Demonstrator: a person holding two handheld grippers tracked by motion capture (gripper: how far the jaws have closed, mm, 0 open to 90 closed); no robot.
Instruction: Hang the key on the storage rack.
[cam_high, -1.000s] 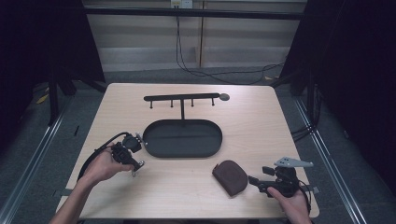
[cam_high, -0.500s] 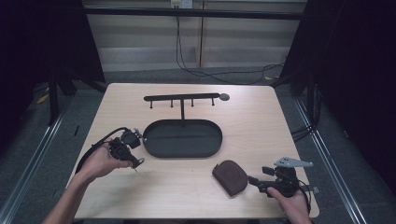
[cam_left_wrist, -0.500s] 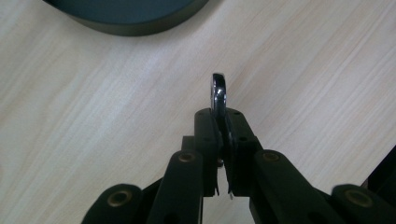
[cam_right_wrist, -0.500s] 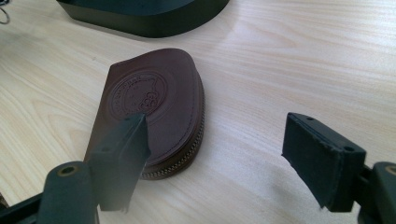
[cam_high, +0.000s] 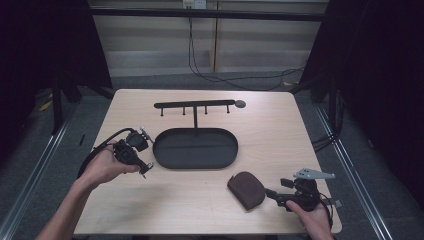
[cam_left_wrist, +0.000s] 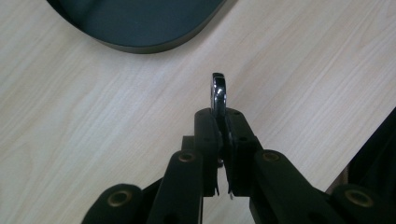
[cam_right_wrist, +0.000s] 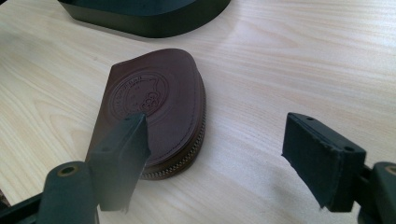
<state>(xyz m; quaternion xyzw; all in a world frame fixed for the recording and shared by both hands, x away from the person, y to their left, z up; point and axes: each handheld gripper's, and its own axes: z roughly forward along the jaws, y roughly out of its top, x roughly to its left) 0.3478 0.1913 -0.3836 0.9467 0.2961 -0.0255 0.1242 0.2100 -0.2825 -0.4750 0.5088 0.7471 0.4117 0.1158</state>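
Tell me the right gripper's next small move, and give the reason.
Probably ease the right gripper forward and close on the brown zip pouch. Its jaws stand open with the pouch lying flat on the table just ahead, ungripped, while the left gripper is shut on a small metal piece.

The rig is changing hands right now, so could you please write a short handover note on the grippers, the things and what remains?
Left gripper: shut on a small metal piece, probably a key, held above the table left of the black tray.
Right gripper: open, jaws wide, aimed at the brown zipped pouch, not touching it.
Pouch: flat on the table in front of the tray, zip apparently closed.
Hook stand: behind the tray, nothing hanging on it.
Done: metal piece picked up.
Left: probably grip the pouch; where the metal piece goes is not clear.
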